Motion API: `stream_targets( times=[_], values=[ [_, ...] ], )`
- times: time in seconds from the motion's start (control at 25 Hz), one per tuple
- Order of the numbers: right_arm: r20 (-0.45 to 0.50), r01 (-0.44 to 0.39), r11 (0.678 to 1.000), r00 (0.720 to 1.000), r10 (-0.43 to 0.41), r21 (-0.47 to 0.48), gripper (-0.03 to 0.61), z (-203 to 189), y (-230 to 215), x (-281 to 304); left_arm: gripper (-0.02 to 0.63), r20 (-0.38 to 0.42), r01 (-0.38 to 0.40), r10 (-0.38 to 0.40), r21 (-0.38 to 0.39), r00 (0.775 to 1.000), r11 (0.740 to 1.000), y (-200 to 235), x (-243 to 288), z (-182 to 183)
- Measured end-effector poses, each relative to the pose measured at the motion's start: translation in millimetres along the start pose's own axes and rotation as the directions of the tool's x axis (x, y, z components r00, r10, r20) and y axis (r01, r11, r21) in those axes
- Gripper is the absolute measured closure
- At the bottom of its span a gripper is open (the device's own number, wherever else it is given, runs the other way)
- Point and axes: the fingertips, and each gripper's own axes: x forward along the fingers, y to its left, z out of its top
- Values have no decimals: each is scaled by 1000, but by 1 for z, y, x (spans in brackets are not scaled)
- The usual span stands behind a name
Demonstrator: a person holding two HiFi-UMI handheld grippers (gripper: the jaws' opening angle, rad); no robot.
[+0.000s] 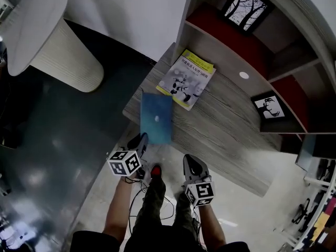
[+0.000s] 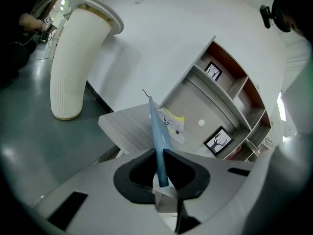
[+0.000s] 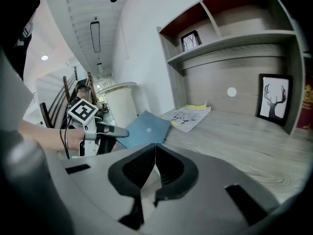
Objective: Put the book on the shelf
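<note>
The blue book [image 2: 157, 131], clamped edge-on in the left gripper [image 2: 160, 156], is only shown cover-up in the other views, while the right gripper [image 3: 154, 151] is shut empty.

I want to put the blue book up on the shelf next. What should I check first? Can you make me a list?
1. Left tongs squeezing the blue book: ok, the pads press on its edge.
2. Blue book fully off the desk: cannot tell, its far end may rest on it.
3. Right tongs out of the way: ok, shut and empty.
4. Room on the shelf: ok, there is bare space beside the picture frame.
5. Low path clear: not ok, the yellow book lies flat in between. Probably lift over it.
</note>
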Motion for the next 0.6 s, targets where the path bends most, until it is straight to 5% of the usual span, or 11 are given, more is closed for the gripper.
stream_targets(
  times=[0.6],
  values=[
    [68,66,998,995,-66,-4,549,25,-5,-58,568,90,13,-41,292,995,956,-77,-34,49]
  ],
)
